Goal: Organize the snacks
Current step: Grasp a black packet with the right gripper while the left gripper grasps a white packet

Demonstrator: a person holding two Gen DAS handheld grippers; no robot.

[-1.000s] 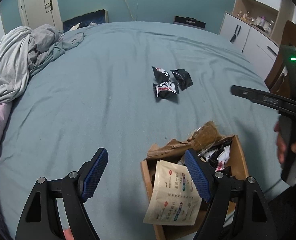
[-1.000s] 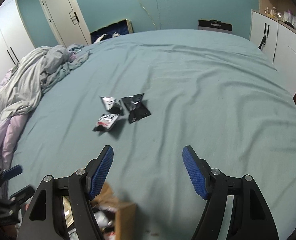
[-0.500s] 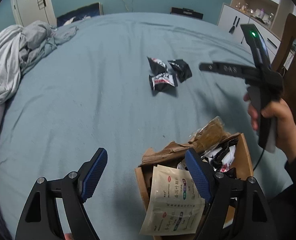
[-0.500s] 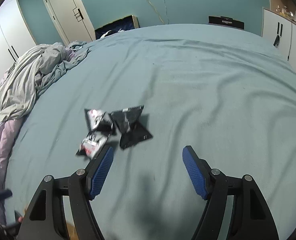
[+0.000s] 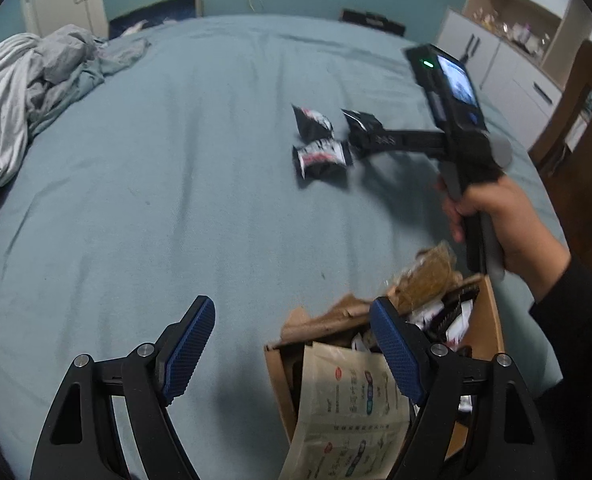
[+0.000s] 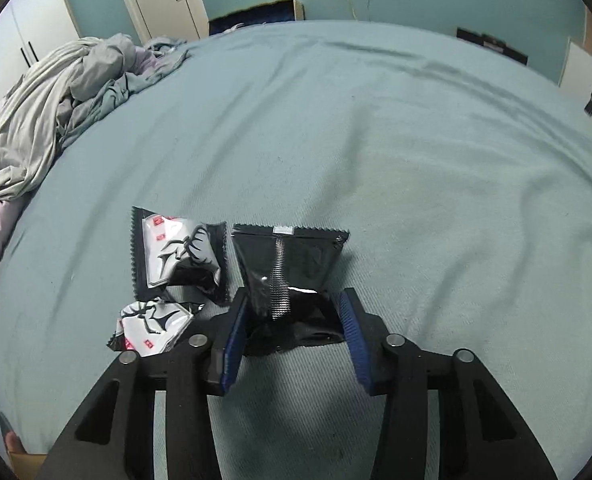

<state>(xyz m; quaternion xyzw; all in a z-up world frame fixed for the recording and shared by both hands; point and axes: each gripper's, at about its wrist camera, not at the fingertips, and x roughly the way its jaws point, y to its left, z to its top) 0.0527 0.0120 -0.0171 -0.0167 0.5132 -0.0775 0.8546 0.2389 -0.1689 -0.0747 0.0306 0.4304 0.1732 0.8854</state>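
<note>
- Right hand-held gripper (image 6: 291, 332) has just been closing around the black packet (image 6: 291, 268) on the bed (image 6: 416, 160), pads not yet pressing.
- Left hand-held gripper (image 5: 291, 348) hangs released above the box (image 5: 488, 320).
- Next, I'd guess: clench, lift, carry to the box.

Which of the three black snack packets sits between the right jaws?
The plain black packet, seam side up, rightmost; the other two show white printed fronts.

A bed (image 6: 376, 140) in a teal sheet carries three black snack packets (image 6: 291, 264), a cardboard box (image 5: 484, 332) and rumpled bedding (image 6: 47, 120).
</note>
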